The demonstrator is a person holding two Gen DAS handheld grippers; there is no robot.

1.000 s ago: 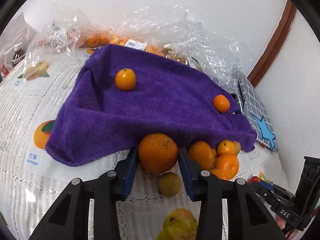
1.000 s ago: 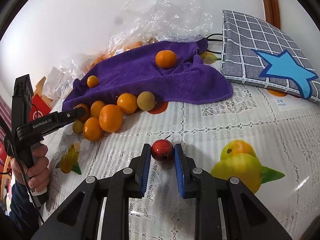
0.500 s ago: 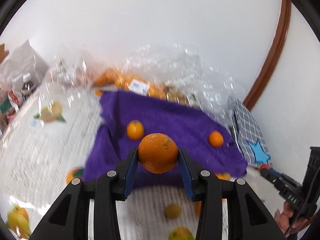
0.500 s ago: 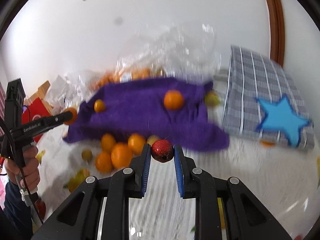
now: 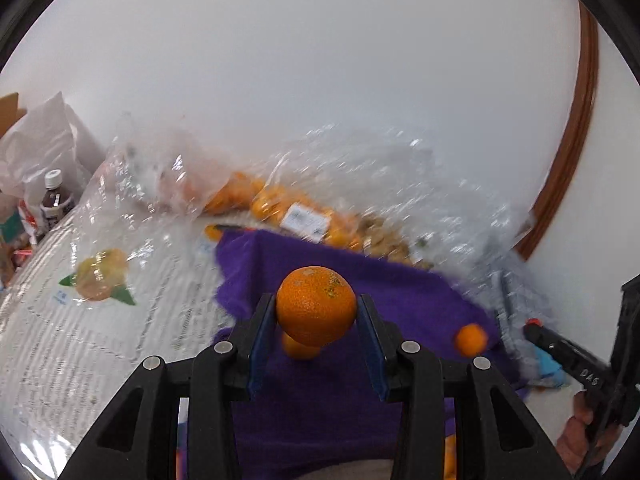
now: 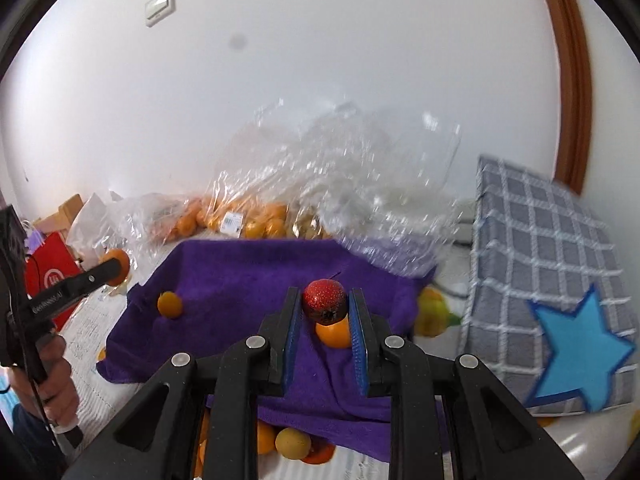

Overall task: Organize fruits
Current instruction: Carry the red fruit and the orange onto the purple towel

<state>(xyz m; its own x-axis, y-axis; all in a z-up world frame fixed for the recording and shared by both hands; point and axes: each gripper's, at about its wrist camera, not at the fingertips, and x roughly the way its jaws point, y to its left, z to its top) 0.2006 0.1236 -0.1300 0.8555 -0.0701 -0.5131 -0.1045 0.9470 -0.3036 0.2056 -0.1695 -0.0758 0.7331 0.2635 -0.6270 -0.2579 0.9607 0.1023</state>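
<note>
My left gripper [image 5: 316, 312] is shut on a large orange [image 5: 315, 304] and holds it in the air above the purple towel [image 5: 404, 296]. My right gripper [image 6: 324, 308] is shut on a small red glittery fruit [image 6: 324, 298], also held above the towel [image 6: 240, 280]. Two small oranges lie on the towel, one at the left [image 6: 169, 304] and one just under the red fruit [image 6: 334, 333]. In the left wrist view one small orange [image 5: 471, 339] shows at the right, another [image 5: 300, 349] under the held orange. More oranges and a yellowish fruit [image 6: 295, 443] lie at the towel's near edge.
Clear plastic bags with oranges [image 5: 280, 208] lie behind the towel by the wall. A grey checked cushion with a blue star [image 6: 552, 304] stands at the right. A bottle [image 5: 54, 200] and white bags sit far left. A lace tablecloth [image 5: 100, 320] covers the table.
Both grippers have risen from the table with their fruits and moved forward over the purple towel. The loose pile of oranges now lies below and behind the fingers.
</note>
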